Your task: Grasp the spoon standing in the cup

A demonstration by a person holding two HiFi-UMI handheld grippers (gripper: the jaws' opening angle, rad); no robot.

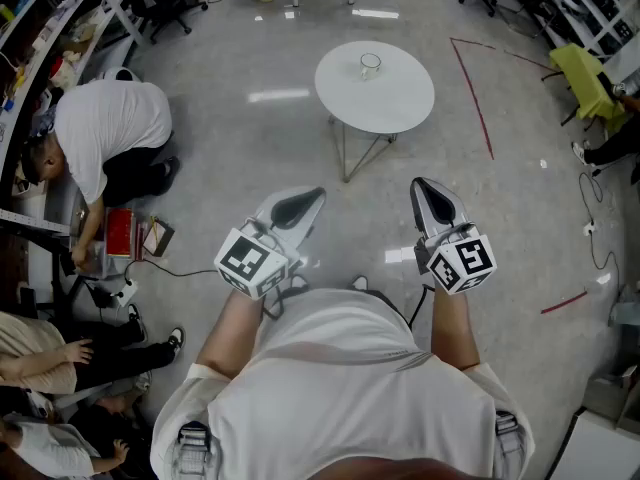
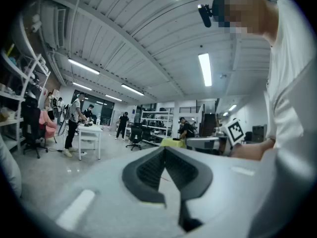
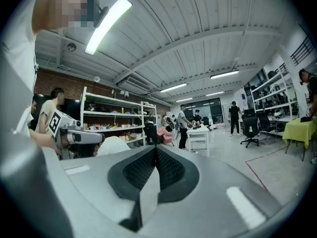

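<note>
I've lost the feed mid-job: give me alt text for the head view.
The left gripper and right gripper are held near the person's chest with jaws together and empty, well short of the cup on the round white table ahead. A crouching person is at the left.

The cup (image 1: 371,65) on the round desk (image 1: 400,103) is tiny in the head view, so I can't make out the spoon in it at all. Seated people (image 1: 40,346) at the left edge are cut off — only arms and legs show.
</note>
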